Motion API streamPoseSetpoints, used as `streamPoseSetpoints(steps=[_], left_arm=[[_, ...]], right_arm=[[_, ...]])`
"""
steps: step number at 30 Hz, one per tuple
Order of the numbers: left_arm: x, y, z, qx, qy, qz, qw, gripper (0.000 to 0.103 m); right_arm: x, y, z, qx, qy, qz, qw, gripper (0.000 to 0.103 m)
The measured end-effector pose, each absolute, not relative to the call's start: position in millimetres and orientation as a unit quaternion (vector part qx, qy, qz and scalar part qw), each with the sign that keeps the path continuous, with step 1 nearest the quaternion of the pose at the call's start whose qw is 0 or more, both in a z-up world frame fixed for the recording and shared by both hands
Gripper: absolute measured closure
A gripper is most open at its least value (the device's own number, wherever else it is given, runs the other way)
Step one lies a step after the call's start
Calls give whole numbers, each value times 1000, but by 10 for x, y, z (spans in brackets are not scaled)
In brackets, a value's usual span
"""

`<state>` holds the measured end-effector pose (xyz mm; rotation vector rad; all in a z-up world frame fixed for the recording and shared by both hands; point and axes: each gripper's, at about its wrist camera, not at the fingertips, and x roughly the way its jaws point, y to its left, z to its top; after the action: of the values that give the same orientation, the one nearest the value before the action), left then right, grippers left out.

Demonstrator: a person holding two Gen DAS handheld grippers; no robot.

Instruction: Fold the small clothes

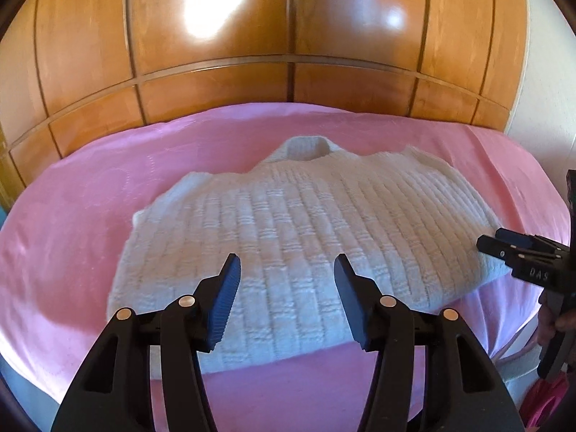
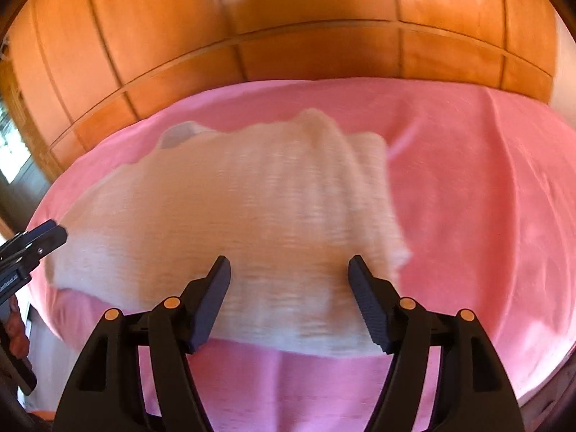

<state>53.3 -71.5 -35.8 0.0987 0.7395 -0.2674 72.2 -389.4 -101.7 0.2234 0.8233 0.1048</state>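
Note:
A white ribbed knit sweater (image 1: 288, 216) lies flat on the pink bed cover (image 1: 72, 223), collar at the far side and sleeves tucked in. My left gripper (image 1: 287, 262) hovers over the near hem, open, with nothing between its pads. At the right edge of that view my right gripper (image 1: 491, 239) reaches to the sweater's right side. The right wrist view is blurred: the sweater (image 2: 252, 208) lies below my right gripper (image 2: 289, 262), which is open and empty over the near edge. My left gripper (image 2: 57, 230) shows at that view's left edge.
A glossy wooden wardrobe (image 1: 288, 54) with panelled doors stands right behind the bed. The pink cover (image 2: 468, 180) stretches wide to the sweater's right. A hand (image 1: 550, 320) holds the right gripper's handle at the bed's near right corner.

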Motion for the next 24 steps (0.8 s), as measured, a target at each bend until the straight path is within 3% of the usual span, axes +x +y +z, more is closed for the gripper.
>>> streamPoseSetpoints(steps=[11, 13, 15, 21, 23, 24], left_arm=[[613, -730, -507, 53, 379, -123, 916, 50], [616, -686, -509, 55, 376, -117, 918, 38], [631, -576, -471, 51, 367, -107, 923, 35], [986, 154, -394, -32, 372, -55, 926, 35], [1167, 510, -430, -84, 383, -47, 919, 41], [1232, 618, -455, -101, 390, -46, 914, 48]], right_arm=[[846, -3993, -1230, 122, 417, 46, 899, 35], [847, -3983, -1220, 120, 417, 45, 900, 35], [827, -3979, -1215, 117, 417, 43, 900, 34], [827, -3942, -1180, 115, 419, 39, 900, 32], [819, -3930, -1138, 117, 417, 39, 901, 32], [804, -3927, -1089, 119, 412, 41, 903, 32]])
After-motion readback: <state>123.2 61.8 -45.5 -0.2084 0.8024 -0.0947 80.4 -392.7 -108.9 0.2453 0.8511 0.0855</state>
